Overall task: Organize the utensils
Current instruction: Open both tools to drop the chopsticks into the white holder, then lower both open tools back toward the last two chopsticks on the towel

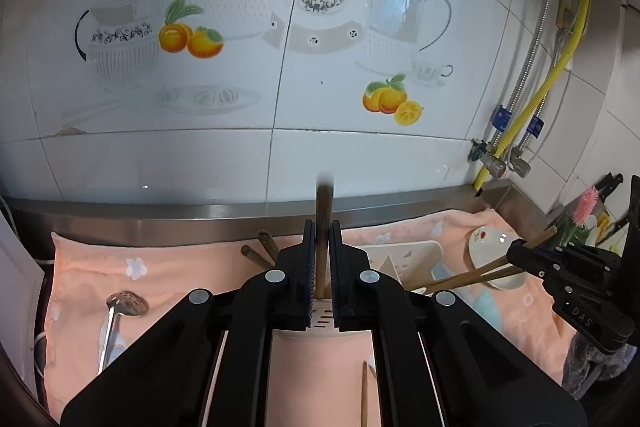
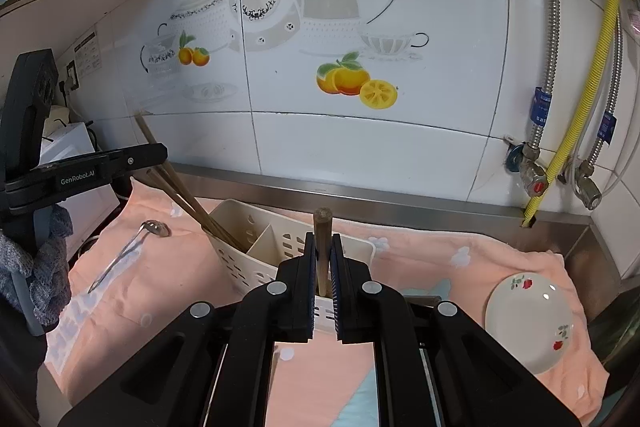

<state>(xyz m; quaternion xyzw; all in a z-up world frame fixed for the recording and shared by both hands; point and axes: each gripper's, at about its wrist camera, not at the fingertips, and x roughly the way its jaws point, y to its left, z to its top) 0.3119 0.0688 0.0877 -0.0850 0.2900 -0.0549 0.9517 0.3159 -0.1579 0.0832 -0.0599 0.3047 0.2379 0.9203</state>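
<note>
My left gripper [image 1: 322, 229] is shut on brown wooden chopsticks [image 1: 323, 211] that stand steeply, their lower ends down in the white slotted utensil caddy [image 1: 404, 255]. From the right wrist view, the left gripper [image 2: 160, 151] holds them slanting into the caddy's [image 2: 256, 223] left compartment. My right gripper [image 2: 322, 239] is shut on another pair of chopsticks [image 2: 322, 221] over the caddy's right side. In the left wrist view the right gripper [image 1: 516, 251] carries them [image 1: 464, 273] slanting toward the caddy. More chopsticks [image 1: 266, 247] lean in the caddy.
A slotted metal spoon [image 1: 126, 303] lies on the pink cloth [image 1: 168, 267] to the left of the caddy. A flowered saucer [image 2: 528, 319] sits on the cloth at the right. Loose chopsticks [image 1: 365, 391] lie near the front. A steel ledge and tiled wall close the back.
</note>
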